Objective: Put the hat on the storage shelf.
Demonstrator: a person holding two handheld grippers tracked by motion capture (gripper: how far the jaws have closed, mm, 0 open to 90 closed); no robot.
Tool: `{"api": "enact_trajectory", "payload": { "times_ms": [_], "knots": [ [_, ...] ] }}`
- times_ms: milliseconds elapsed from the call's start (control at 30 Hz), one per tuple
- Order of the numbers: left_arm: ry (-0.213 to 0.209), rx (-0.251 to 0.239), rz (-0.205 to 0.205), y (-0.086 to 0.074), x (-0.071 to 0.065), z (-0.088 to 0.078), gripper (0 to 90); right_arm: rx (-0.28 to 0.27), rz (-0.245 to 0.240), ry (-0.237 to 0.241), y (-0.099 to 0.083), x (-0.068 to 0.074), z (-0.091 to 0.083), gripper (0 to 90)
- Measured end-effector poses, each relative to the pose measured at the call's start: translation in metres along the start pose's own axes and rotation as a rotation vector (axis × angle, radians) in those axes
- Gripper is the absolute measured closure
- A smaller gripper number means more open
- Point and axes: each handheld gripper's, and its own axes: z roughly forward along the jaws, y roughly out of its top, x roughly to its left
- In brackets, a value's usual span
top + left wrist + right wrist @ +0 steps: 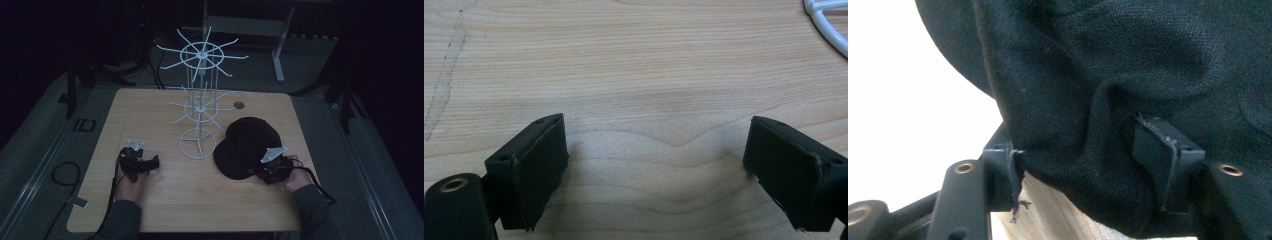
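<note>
A black cap (247, 146) lies on the right half of a pale wooden surface (165, 200), just to the right of the round base of a tall white wire display stand (201, 100). The cap's long axis runs from the far edge toward the person's right hand, and its near edge meets the right gripper (267, 169). That gripper is by far the nearer one; the left gripper (145, 164) sits well apart, on the other side of the stand's base.

In the right gripper view the black cloth (1128, 90) bulges down between the two jaws. A fold of the fabric sits bunched in the gap, with one jaw against its left side and the other pressed into it on the right. The jaws look part-way closed and pinching this fold, though how firm the hold is cannot be judged. A strip of bare wood shows beneath the cloth, so the edge seems slightly raised there.

The person's right forearm comes in from the bottom right, the hand low over the surface, the gripper pointing up and left into the cap.

The left hand rests near the surface, its gripper aimed toward the stand. In the left gripper view its jaws are spread wide with nothing between them, over bare wood (639, 75), with a curve of white wire (826, 20) in the top right corner.
</note>
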Motion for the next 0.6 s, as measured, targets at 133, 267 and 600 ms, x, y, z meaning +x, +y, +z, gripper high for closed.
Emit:
{"api": "enact_trajectory", "payload": {
  "times_ms": [133,267,600],
  "knots": [
    [0.0,0.0,0.0,0.0,0.0,0.0,11.5,0.01,-0.013,-0.021,0.001,0.006,-0.001,55.9],
    [0.001,0.0,0.002,0.0,0.0,0.0,11.5,0.013,0.01,-0.036,0.002,0.011,-0.002,62.6],
    [0.0,0.001,0.003,0.0,0.0,0.0,11.5,-0.088,0.145,-0.053,0.014,0.007,-0.008,72.7]
  ]
}}
